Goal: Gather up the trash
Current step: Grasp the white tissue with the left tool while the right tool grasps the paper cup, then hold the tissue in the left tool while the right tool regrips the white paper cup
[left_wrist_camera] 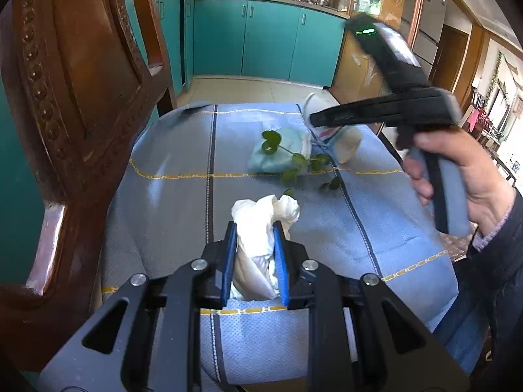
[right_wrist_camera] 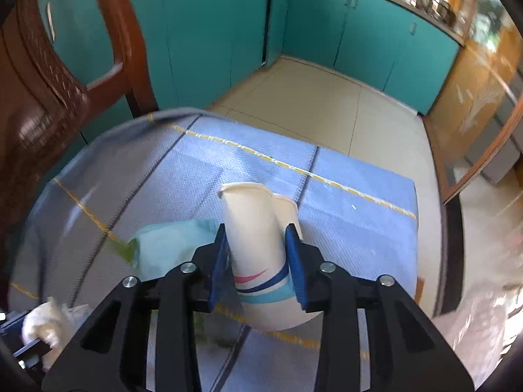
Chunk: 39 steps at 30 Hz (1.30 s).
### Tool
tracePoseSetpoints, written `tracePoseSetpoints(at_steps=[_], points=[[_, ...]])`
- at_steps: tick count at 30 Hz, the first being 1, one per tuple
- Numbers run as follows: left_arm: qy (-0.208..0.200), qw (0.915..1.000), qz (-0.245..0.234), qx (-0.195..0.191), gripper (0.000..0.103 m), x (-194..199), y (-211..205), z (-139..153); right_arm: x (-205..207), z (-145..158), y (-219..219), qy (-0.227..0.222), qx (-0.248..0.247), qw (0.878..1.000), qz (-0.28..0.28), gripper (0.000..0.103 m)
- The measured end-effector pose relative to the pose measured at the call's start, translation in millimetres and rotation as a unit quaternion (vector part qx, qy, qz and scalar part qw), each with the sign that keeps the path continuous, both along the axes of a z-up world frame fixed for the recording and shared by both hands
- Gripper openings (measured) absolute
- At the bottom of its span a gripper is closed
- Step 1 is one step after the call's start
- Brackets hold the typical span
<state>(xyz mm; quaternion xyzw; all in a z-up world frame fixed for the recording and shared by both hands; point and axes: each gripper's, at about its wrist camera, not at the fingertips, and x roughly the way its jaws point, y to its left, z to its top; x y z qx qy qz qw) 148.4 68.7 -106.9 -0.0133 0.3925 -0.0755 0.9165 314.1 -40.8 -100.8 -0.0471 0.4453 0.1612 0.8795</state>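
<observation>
My left gripper (left_wrist_camera: pixel 255 228) is shut on a crumpled white tissue (left_wrist_camera: pixel 261 215), which bulges out past its blue pads just above the blue checked tablecloth (left_wrist_camera: pixel 170 196). Farther back lie a green leafy sprig (left_wrist_camera: pixel 295 161) and a pale green folded mask (left_wrist_camera: pixel 278 155). My right gripper (right_wrist_camera: pixel 257 228) is shut on a white paper cup (right_wrist_camera: pixel 251 228) with pink and blue stripes, lying with its mouth pointing away. A second cup (right_wrist_camera: pixel 287 207) lies just behind it. In the left wrist view the right gripper (left_wrist_camera: pixel 315 120), held by a hand (left_wrist_camera: pixel 464 176), hangs over the cup (left_wrist_camera: pixel 348 142).
A carved wooden chair (left_wrist_camera: pixel 72 91) stands close on the left of the table. Teal cabinets (left_wrist_camera: pixel 261 45) and a tiled floor (right_wrist_camera: pixel 310 104) lie beyond the far table edge. Something translucent and plastic (right_wrist_camera: pixel 474 326) shows blurred at the lower right of the right wrist view.
</observation>
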Motion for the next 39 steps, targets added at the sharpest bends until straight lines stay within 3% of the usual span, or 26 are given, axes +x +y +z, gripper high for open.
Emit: tracePoseSetpoints(at_steps=[3, 5, 6, 8, 10, 13, 17, 19, 21, 26, 28, 32, 37, 38, 39], points=[[0.000, 1.0000, -0.002, -0.003, 0.023, -0.8, -2.1, 0.3, -21.0, 11.6, -29.4, 0.024, 0.099, 0.995, -0.002, 0.035], [0.001, 1.0000, -0.004, -0.004, 0.023, -1.8, -3.5, -0.2, -38.8, 11.9, -47.9, 0.062, 0.184, 0.981, 0.014, 0.035], [0.002, 1.0000, -0.005, -0.002, 0.023, -2.7, -3.8, -1.1, -47.8, 6.2, -55.8, 0.096, 0.236, 0.967, 0.029, 0.035], [0.005, 1.0000, -0.004, -0.003, 0.023, -3.7, -4.6, -3.5, -59.6, -5.8, -63.7, 0.136, 0.279, 0.950, 0.037, 0.035], [0.011, 0.9999, -0.003, -0.001, 0.023, -3.8, -6.2, -7.0, -66.4, -17.7, -65.1, 0.161, 0.284, 0.945, 0.037, 0.035], [0.016, 0.9998, -0.006, 0.003, 0.023, -5.6, -10.2, -9.7, -71.3, -28.8, -71.9, 0.160, 0.233, 0.959, 0.009, 0.037], [0.017, 0.9998, -0.008, 0.010, 0.023, -11.0, -14.8, -8.2, -76.5, -20.3, -92.5, 0.120, 0.186, 0.974, -0.047, 0.048], [0.020, 0.9997, -0.005, 0.013, 0.023, -10.5, -15.1, -10.4, -80.7, -15.1, -94.4, 0.095, 0.155, 0.981, -0.060, 0.056], [0.025, 0.9996, -0.002, 0.015, 0.023, -8.2, -14.4, -14.6, -88.8, -7.2, -94.4, 0.070, 0.116, 0.988, -0.077, 0.072], [0.036, 0.9993, 0.001, 0.012, 0.023, -4.6, -13.2, -21.5, -104.3, -3.0, -71.6, 0.030, 0.035, 0.995, -0.086, 0.092], [0.036, 0.9993, 0.000, 0.012, 0.023, -4.3, -13.8, -22.2, -104.9, -13.0, -58.4, 0.030, 0.000, 0.997, -0.078, 0.093], [0.036, 0.9993, -0.001, 0.011, 0.023, -5.3, -13.4, -23.0, -101.6, -31.2, -43.2, 0.045, -0.019, 0.996, -0.070, 0.093], [0.038, 0.9992, 0.003, 0.009, 0.023, -5.0, -11.3, -25.3, -103.9, -41.8, -25.6, 0.018, -0.081, 0.994, -0.066, 0.093], [0.037, 0.9993, 0.003, 0.010, 0.023, -5.1, -11.3, -25.2, -105.2, -41.3, -24.7, 0.016, -0.082, 0.994, -0.063, 0.092], [0.036, 0.9993, 0.003, 0.011, 0.023, -5.6, -11.4, -24.8, -106.7, -40.8, -24.0, 0.015, -0.081, 0.995, -0.059, 0.082]])
